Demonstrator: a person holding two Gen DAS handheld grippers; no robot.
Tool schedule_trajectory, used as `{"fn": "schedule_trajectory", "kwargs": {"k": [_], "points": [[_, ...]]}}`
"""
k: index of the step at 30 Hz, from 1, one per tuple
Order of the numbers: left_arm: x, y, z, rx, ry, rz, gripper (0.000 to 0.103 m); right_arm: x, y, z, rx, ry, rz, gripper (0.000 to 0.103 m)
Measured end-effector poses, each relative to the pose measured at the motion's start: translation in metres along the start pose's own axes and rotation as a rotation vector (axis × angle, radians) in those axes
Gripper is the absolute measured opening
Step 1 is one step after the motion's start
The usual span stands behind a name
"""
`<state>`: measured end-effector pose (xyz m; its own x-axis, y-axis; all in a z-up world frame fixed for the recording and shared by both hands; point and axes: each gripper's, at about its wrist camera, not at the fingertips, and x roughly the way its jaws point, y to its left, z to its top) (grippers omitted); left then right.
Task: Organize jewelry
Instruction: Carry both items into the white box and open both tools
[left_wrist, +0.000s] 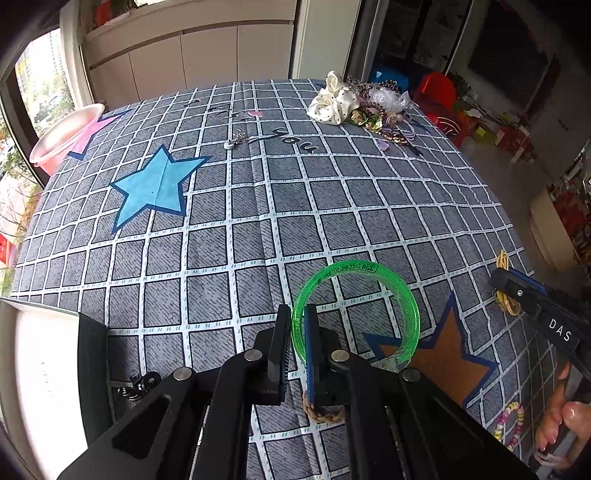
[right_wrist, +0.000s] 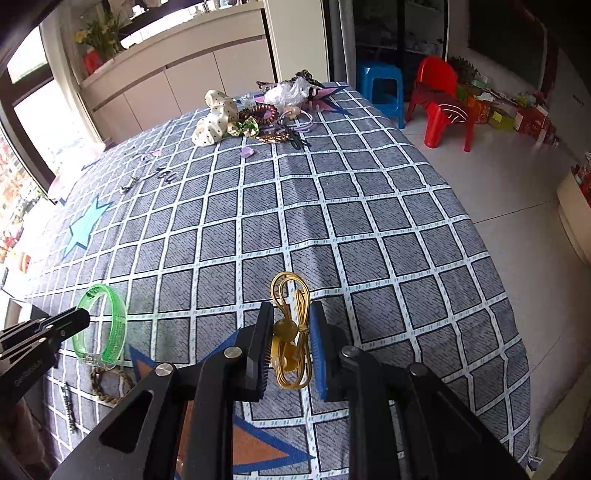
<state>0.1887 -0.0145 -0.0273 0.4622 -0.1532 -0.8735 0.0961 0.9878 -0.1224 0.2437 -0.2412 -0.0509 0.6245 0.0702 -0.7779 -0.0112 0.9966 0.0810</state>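
My left gripper is shut on a clear green bangle, holding it by its rim above the checked cloth; the bangle also shows in the right wrist view. My right gripper is shut on a yellow looped hair tie with a bead, also seen at the right edge of the left wrist view. A braided brown bracelet lies on the cloth under the left gripper. A pile of scrunchies and hair ornaments sits at the far side of the table.
A beaded bracelet lies at the near right. A small silver piece lies near the writing on the cloth. A pink basin stands past the far left corner. A white box edge is at near left. Red chair and blue stool stand beyond.
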Motion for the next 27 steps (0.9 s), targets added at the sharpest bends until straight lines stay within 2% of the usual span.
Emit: {"fn": "schedule_trajectory", "kwargs": {"k": [6,11,17,27], "points": [[-0.039,0.019,-0.008,-0.014,-0.062,-0.019,0.014,-0.030,0.012,-0.004,-0.003,-0.017,0.069,0.021],[-0.075,0.055,-0.019,-0.057,-0.118,-0.011,0.014,-0.050,0.044,-0.006,-0.040,-0.023,0.130,0.021],[-0.101,0.113,-0.040,-0.100,-0.155,0.068,0.014,-0.062,0.120,-0.012,-0.167,-0.021,0.223,0.021],[-0.094,0.210,-0.075,-0.243,-0.120,0.230,0.014,-0.036,0.269,-0.034,-0.360,0.063,0.382,0.021]]}}
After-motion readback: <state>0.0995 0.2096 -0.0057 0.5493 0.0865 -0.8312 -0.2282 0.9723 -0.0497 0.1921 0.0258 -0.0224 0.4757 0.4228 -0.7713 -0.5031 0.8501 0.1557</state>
